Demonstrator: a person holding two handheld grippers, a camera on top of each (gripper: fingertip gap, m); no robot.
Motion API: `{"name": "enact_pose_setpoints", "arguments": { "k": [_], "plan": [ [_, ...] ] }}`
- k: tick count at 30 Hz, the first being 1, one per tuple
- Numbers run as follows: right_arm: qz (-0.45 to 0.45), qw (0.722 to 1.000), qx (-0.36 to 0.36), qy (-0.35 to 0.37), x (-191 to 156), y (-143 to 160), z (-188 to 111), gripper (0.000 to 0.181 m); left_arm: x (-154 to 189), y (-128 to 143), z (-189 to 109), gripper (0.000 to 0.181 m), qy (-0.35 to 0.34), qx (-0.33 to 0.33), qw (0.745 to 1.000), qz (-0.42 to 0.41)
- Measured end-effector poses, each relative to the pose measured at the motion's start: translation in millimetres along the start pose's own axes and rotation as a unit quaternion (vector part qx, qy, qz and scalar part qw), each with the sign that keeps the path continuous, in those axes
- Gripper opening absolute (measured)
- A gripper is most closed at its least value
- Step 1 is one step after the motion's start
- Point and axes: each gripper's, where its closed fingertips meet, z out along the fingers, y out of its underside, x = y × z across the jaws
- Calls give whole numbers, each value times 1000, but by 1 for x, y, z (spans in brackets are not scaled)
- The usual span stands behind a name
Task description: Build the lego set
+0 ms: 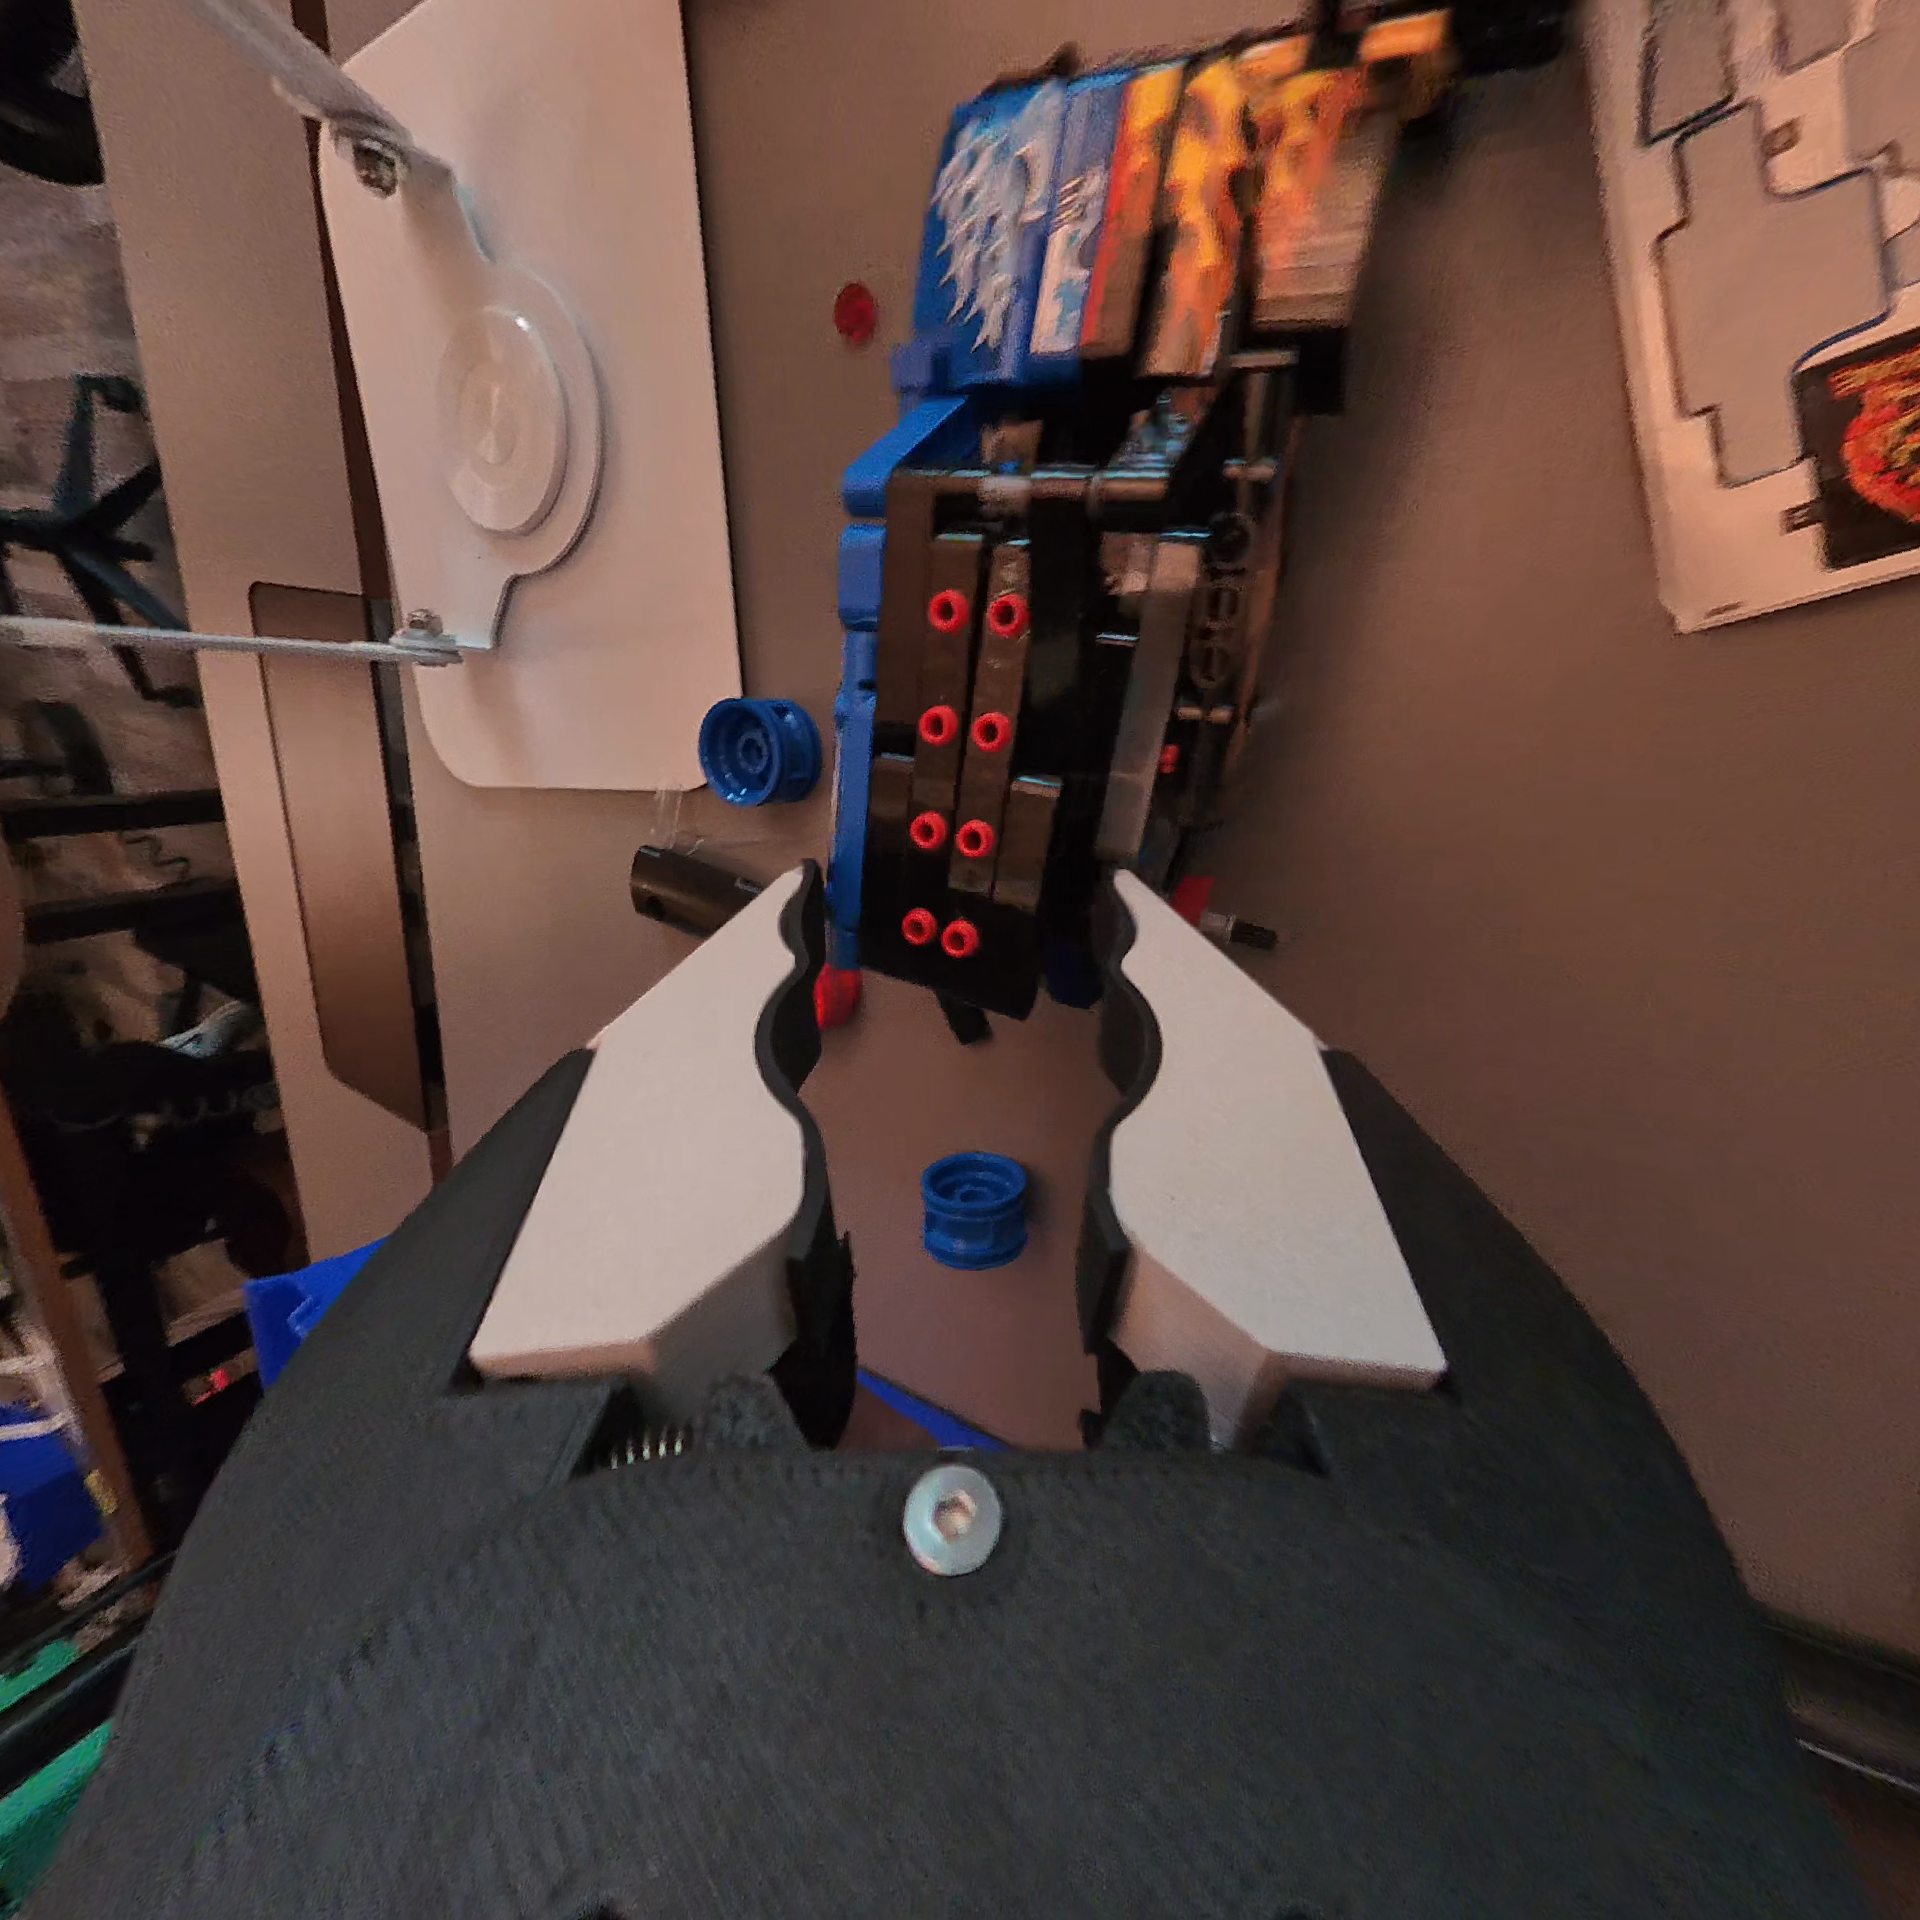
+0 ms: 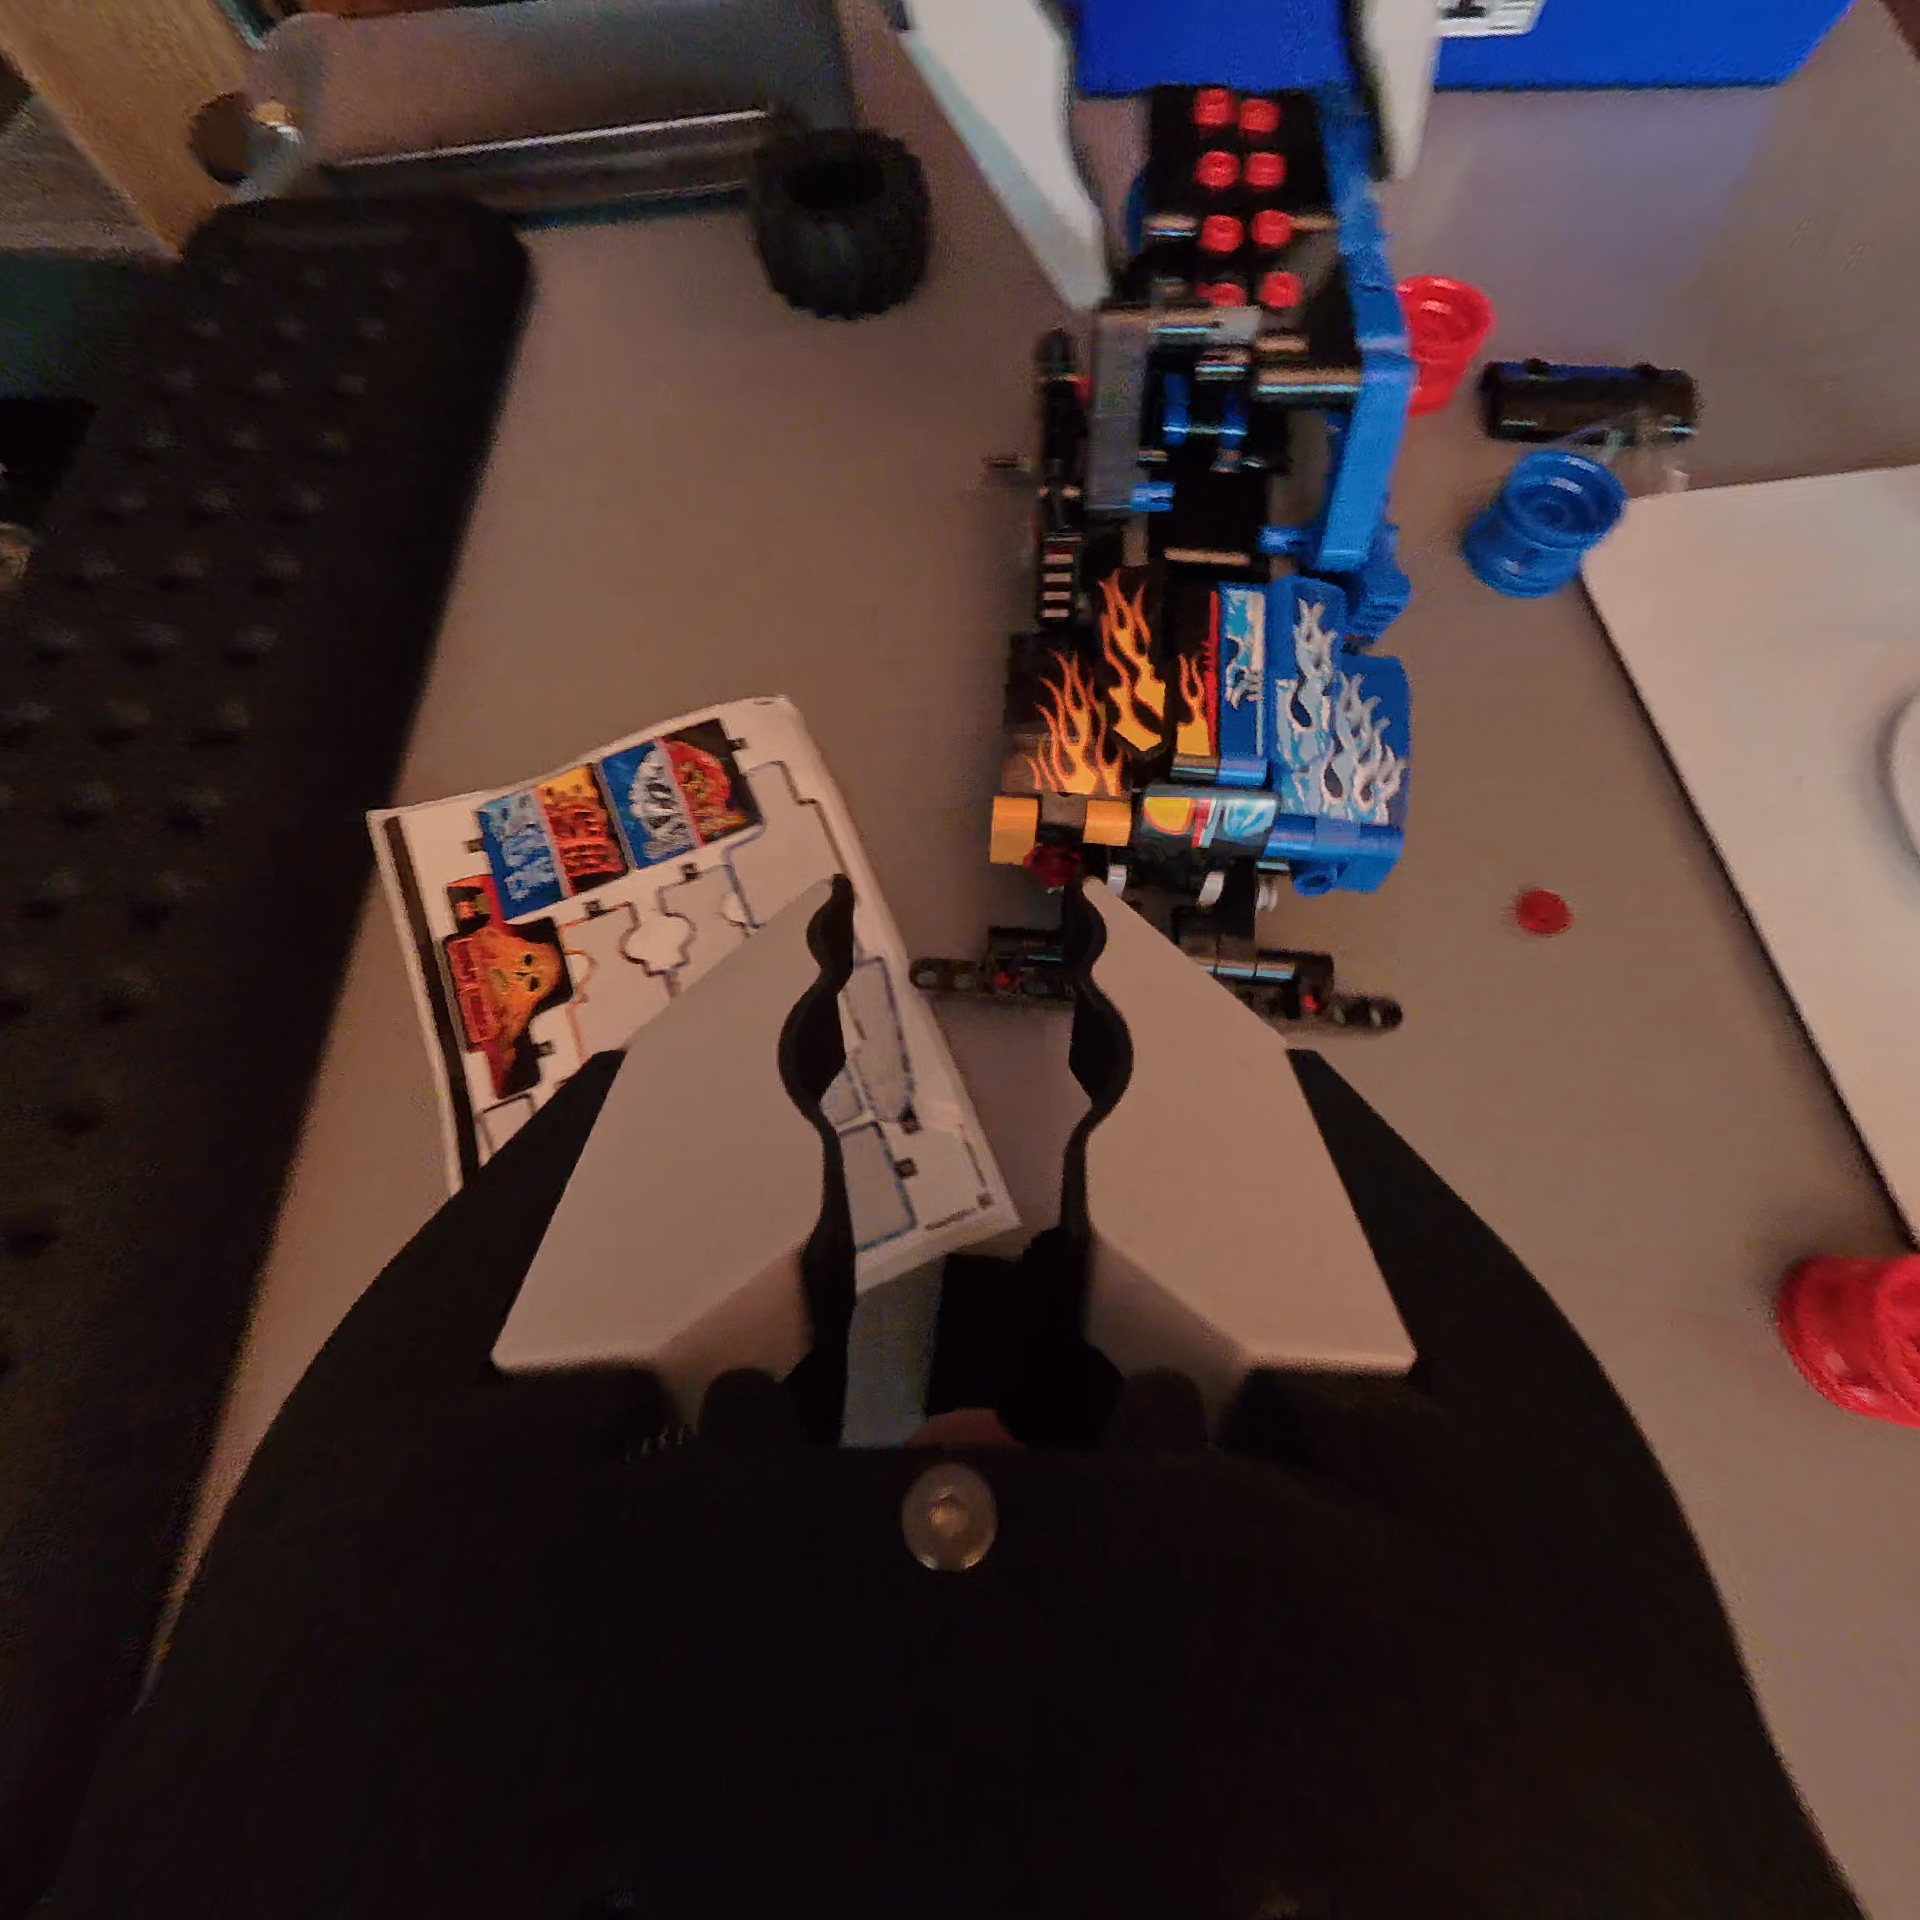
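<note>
The lego truck (image 1: pixel 966 727) lies on the grey table, black and blue with rows of red pins and flame-stickered panels. My left gripper (image 1: pixel 966 904) is open, and its jaws flank the truck's pin-covered end. A blue wheel rim (image 1: pixel 975 1210) lies on the table between its fingers. In the right wrist view the truck (image 2: pixel 1226 623) runs away from me, with the left gripper's white fingers (image 2: pixel 1008 135) at its far end. My right gripper (image 2: pixel 958 904) is open and empty, just short of the truck's front axle beam (image 2: pixel 1153 977).
A sticker sheet (image 2: pixel 623 935) lies under my right gripper's left finger. Loose parts lie around the truck: a black tyre (image 2: pixel 842 223), red rims (image 2: pixel 1444 332) (image 2: pixel 1860 1340), a blue rim (image 2: pixel 1543 520), a black connector (image 2: pixel 1584 400) and a red stud (image 2: pixel 1541 912). A white board (image 2: pixel 1766 727) is at right, a black mat (image 2: pixel 208 623) at left.
</note>
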Motion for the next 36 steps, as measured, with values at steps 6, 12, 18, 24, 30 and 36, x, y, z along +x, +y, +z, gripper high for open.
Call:
{"name": "enact_pose_setpoints", "arguments": {
  "k": [6, 12, 18, 24, 30, 36],
  "plan": [
    [-36, 999, -1, -37, -33, -13, 19, 39, -17, 13, 4, 46, -46, -20, 999, 9],
    [-83, 995, -26, -58, -59, -12, 36, 51, -29, 18, 20, 41, -84, -28, 996, 11],
    [-46, 998, 40, -23, -33, -31, 5, 49, -37, 19, 9, 50, -109, -24, 993, -44],
    [1, 997, 68, 31, 2, -29, -6, 50, -20, -3, -22, 54, -100, 42, 988, -107],
    [2, 996, 65, 62, 11, -29, -3, 55, 21, -30, -25, 51, -59, 84, 988, -114],
    [-11, 997, 43, 65, 8, -23, 7, 53, 34, -44, -16, 40, -72, 110, 986, -106]
  ]
}}
